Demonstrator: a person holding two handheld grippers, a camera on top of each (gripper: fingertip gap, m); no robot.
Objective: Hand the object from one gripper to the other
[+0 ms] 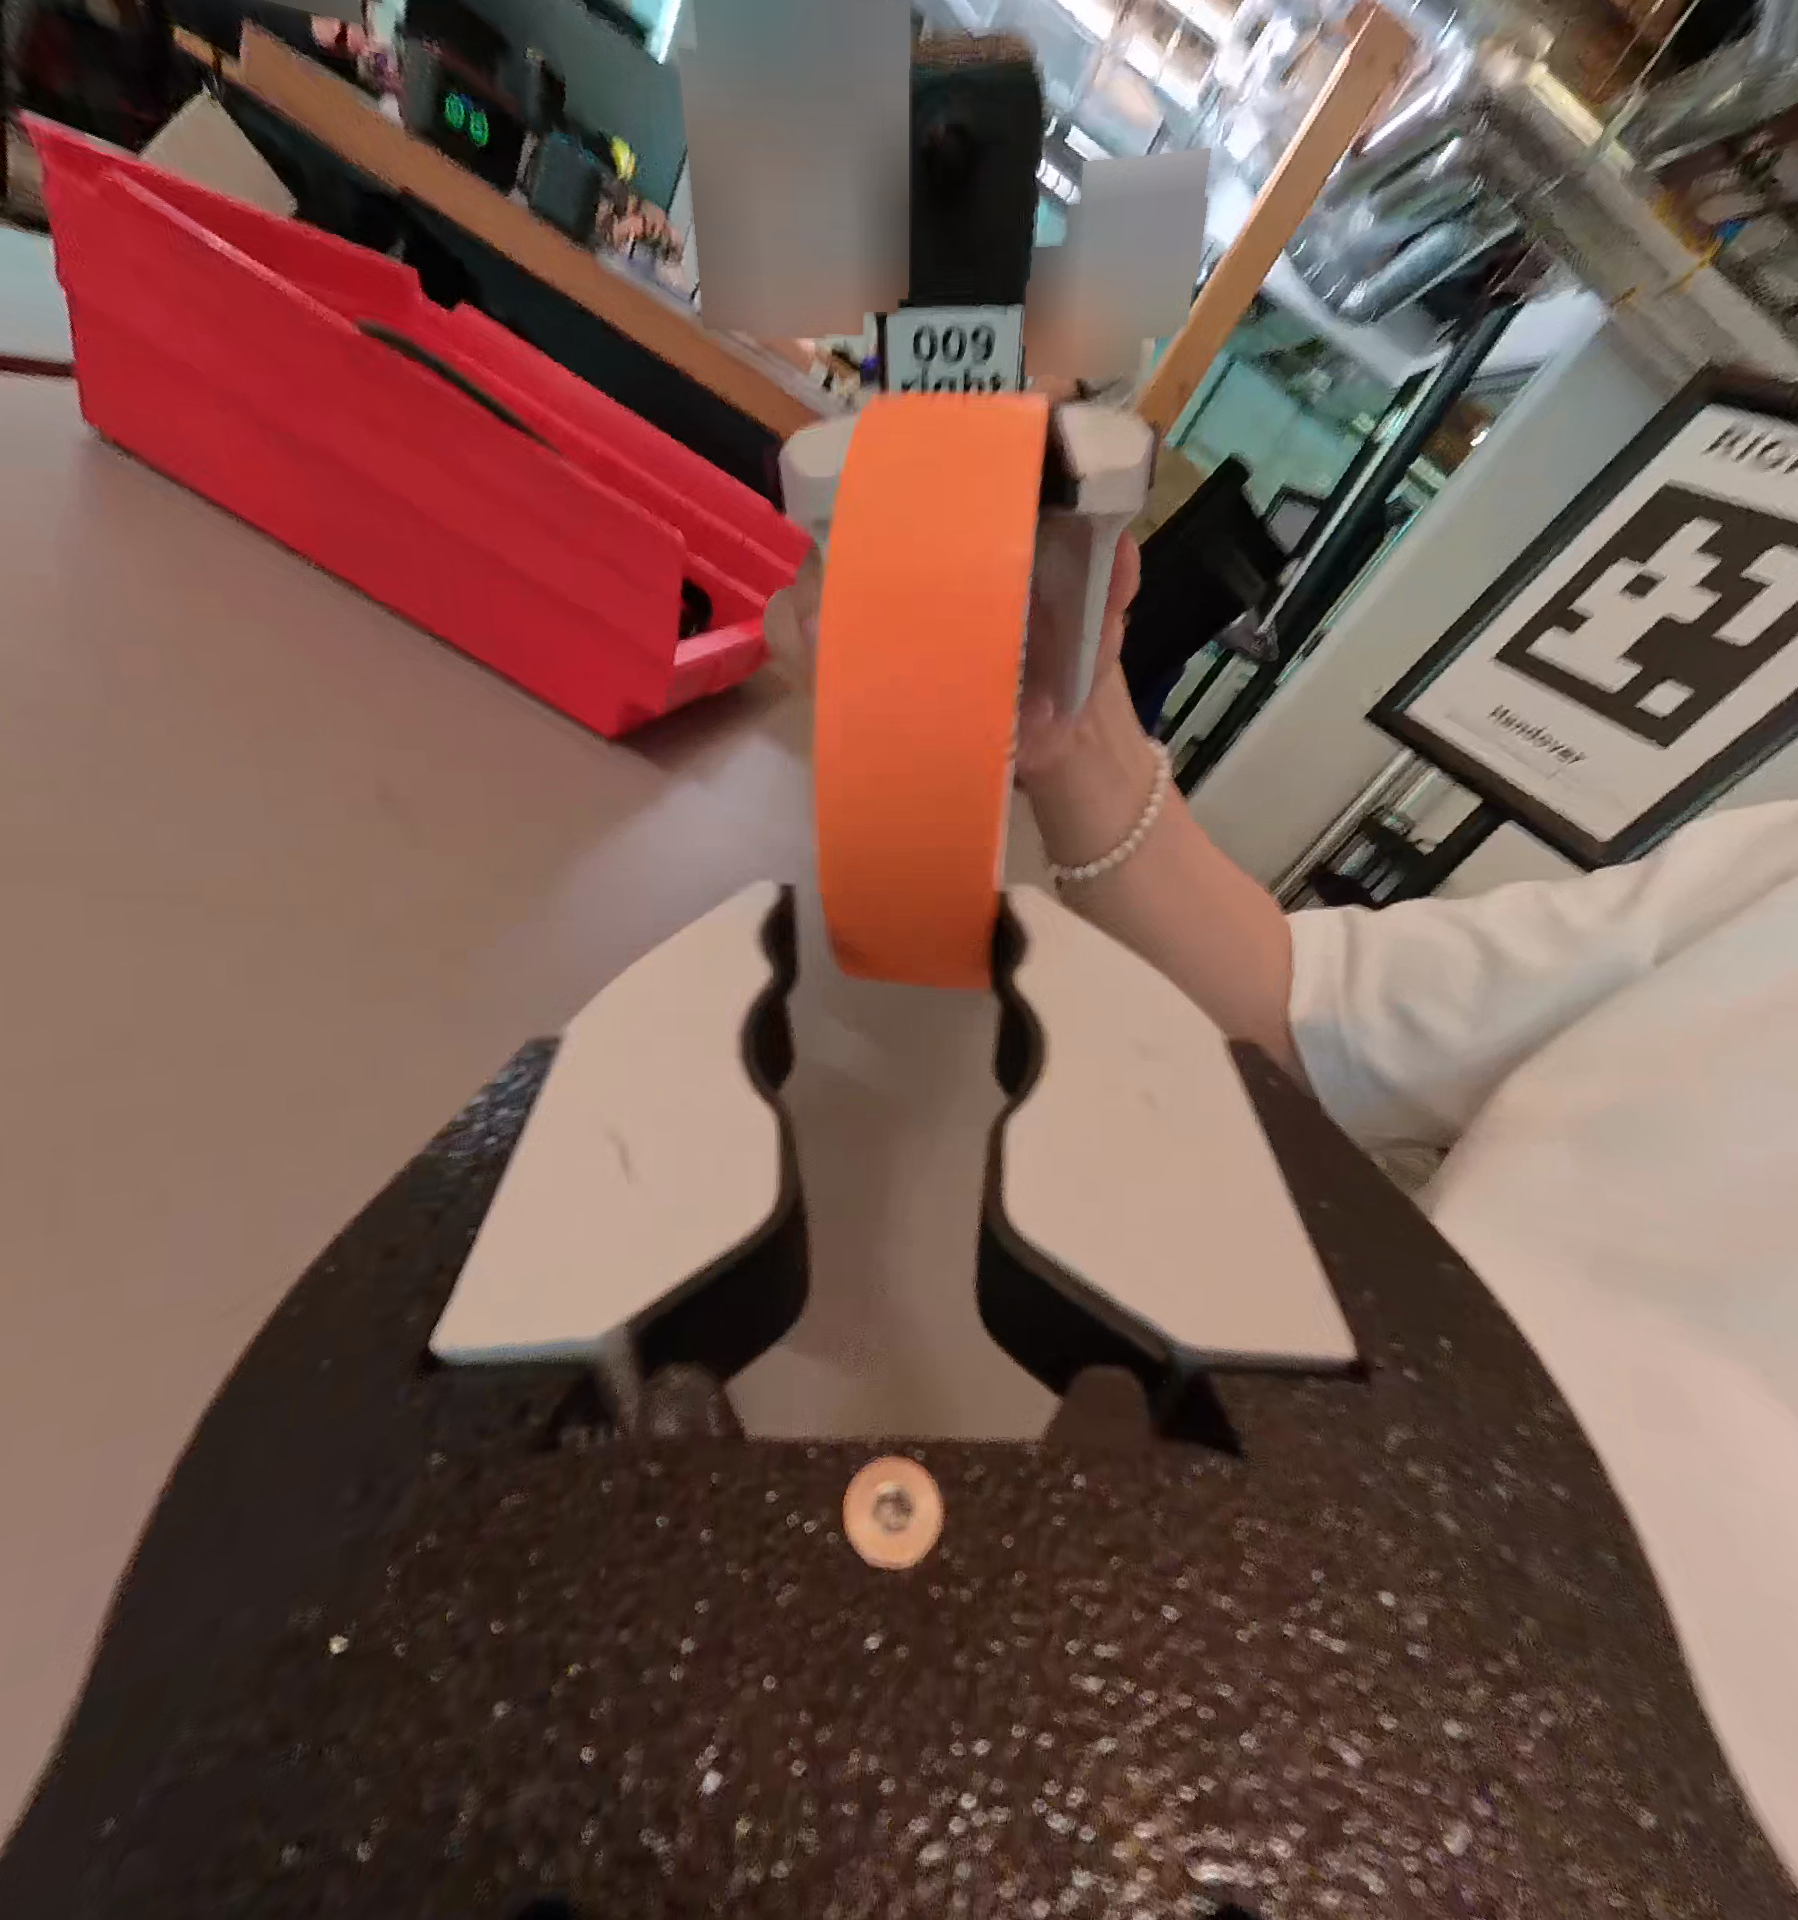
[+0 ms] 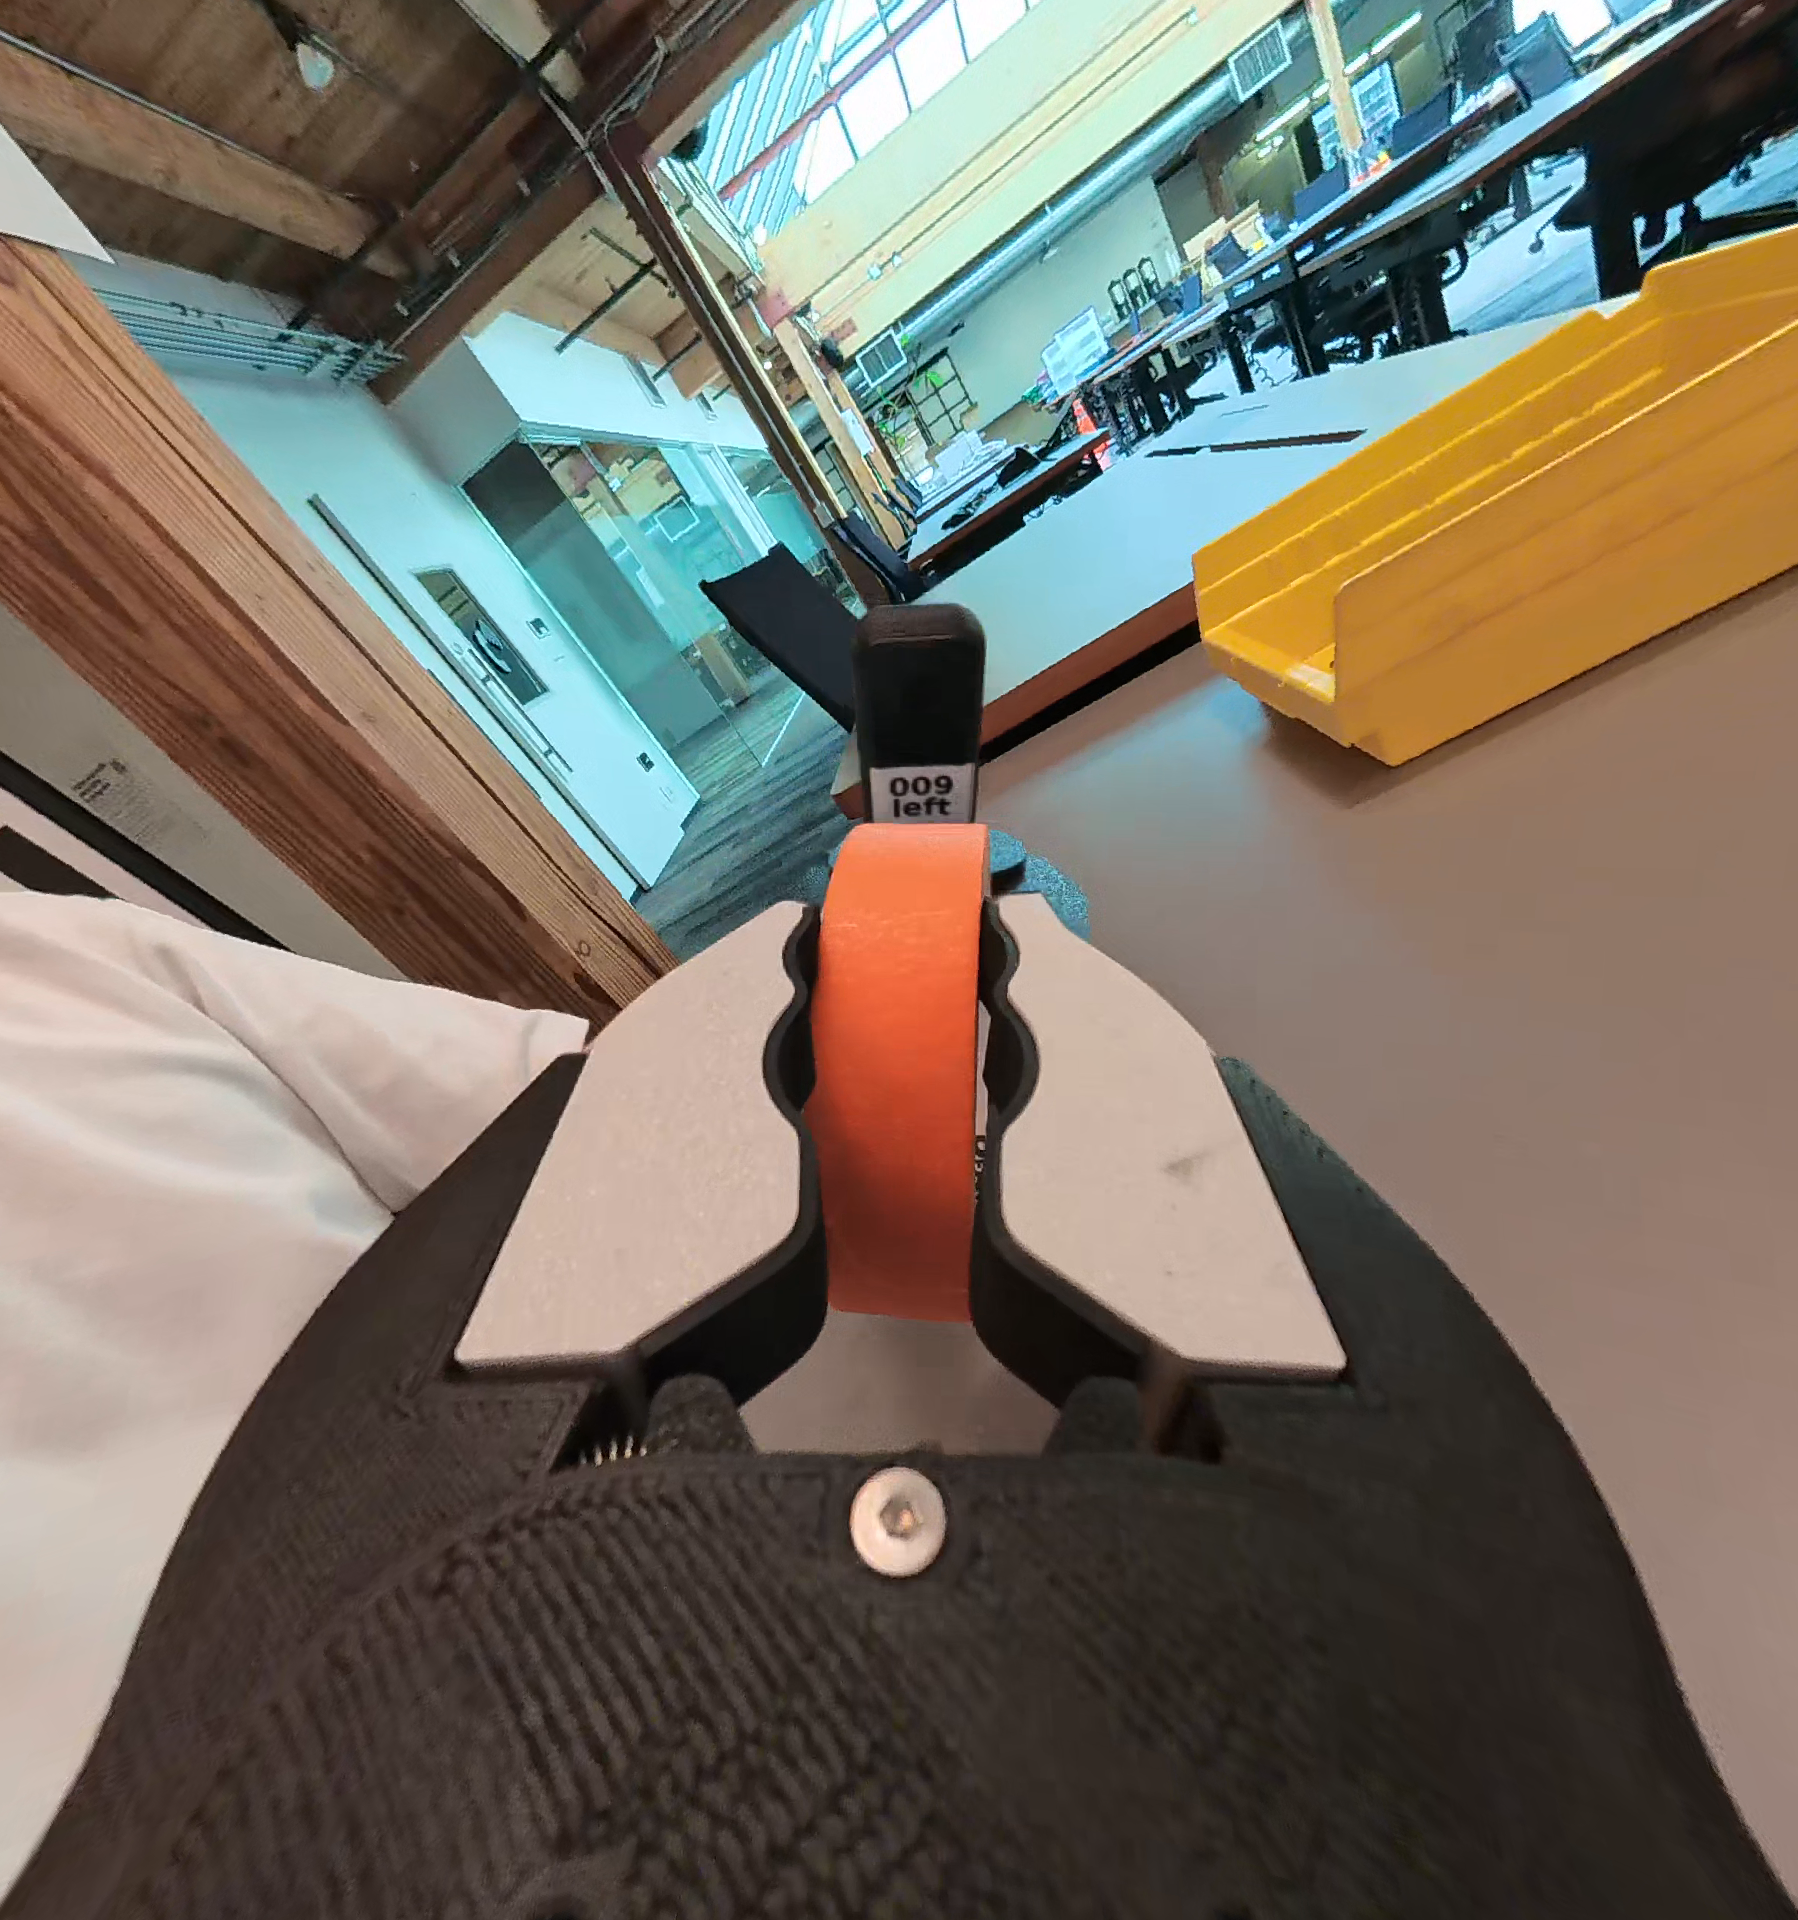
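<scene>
The right gripper squeezes the orange tape roll tight and holds it up on its edge above the table. The left gripper is straight across, its fingers only a little apart, touching the roll's near edge. I cannot tell if it grips.

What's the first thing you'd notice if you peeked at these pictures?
The bright orange tape roll, standing on edge above the table, pinched between the right gripper's grey fingers. The left gripper's fingertips flank its other end. A red bin lies behind on one side of the table, a yellow bin on the other.
</scene>
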